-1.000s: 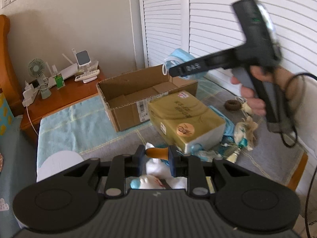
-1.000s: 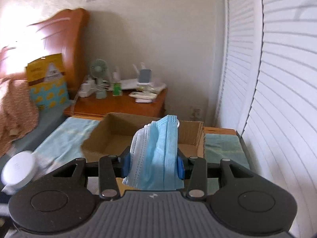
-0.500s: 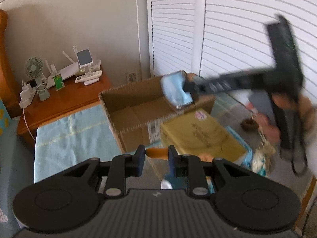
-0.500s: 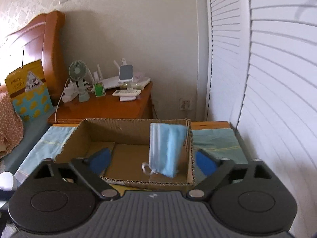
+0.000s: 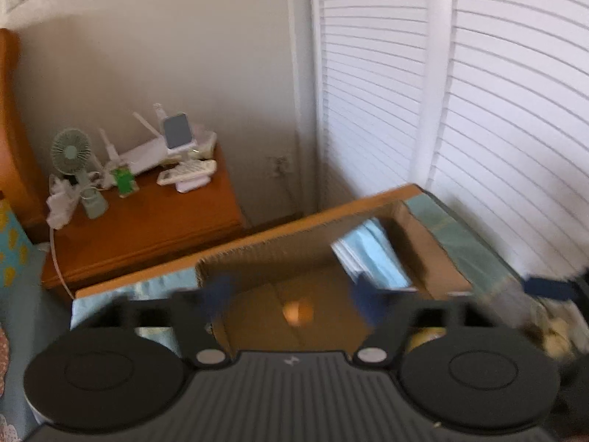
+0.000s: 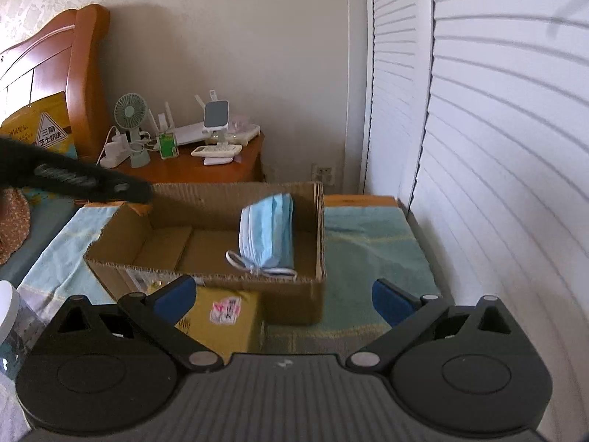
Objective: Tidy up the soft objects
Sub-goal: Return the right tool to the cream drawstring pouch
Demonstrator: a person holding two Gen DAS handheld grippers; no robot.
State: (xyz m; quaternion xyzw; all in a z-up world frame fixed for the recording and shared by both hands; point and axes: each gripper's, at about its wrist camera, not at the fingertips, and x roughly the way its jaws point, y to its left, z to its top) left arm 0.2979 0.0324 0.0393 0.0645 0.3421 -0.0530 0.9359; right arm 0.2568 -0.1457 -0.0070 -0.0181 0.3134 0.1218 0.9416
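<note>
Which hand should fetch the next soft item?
Right, probably: the right gripper is open and empty above the yellow tissue pack, outside the brown cardboard box. The left gripper is opening over the box, a blurred orange item loose between its jaws.

Right tongs (image 6: 281, 296) went from clamped on the blue face masks (image 6: 268, 235) to wide open; masks now lean inside the cardboard box (image 6: 206, 276). Left tongs (image 5: 294, 294) moved over the box, jaws opening; orange item (image 5: 297, 313) left them, now blurred below over the box floor.
</note>
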